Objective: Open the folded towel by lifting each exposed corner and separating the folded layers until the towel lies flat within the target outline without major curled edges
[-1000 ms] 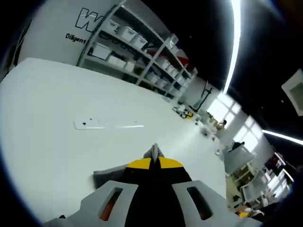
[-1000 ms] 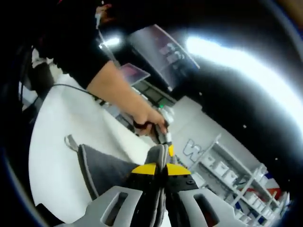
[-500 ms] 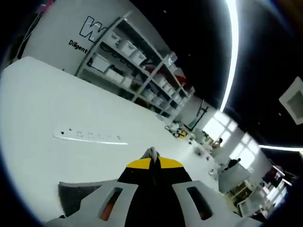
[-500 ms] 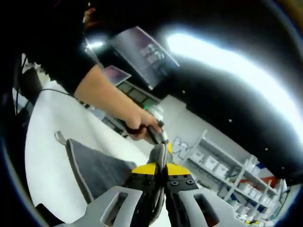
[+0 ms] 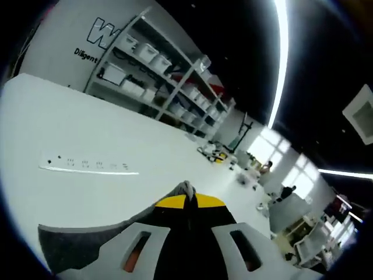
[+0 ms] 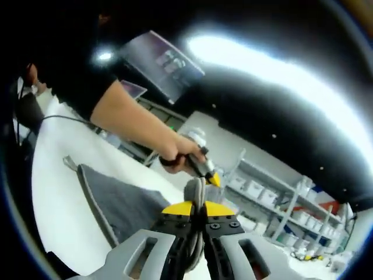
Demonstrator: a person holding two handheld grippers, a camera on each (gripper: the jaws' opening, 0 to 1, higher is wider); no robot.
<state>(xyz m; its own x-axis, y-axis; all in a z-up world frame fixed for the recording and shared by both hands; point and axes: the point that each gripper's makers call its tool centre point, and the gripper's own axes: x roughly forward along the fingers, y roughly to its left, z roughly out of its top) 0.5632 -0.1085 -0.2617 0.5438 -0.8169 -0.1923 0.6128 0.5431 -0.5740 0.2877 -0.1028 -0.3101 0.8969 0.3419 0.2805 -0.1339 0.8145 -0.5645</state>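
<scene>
A grey towel (image 6: 125, 204) hangs lifted over the white table (image 6: 55, 210), with a small loop at its far corner. My right gripper (image 6: 199, 197) is shut on a bunched edge of it. Beyond, a person's hand holds my left gripper (image 6: 211, 177), pinching the towel a little farther along the same edge. In the left gripper view, my left gripper (image 5: 186, 189) is shut on a small tuft of the towel, and the towel (image 5: 76, 242) drapes down to the lower left over the table (image 5: 87, 128).
A white strip with dark marks (image 5: 87, 166) lies on the table. Shelving with white bins (image 5: 163, 70) stands behind it, and more shelving (image 6: 274, 195) shows past the right gripper. A cable (image 6: 64, 118) runs across the table's far side.
The views have shifted with both hands. More towel now hangs at the lower left of the left gripper view. Both grippers stay shut on the towel.
</scene>
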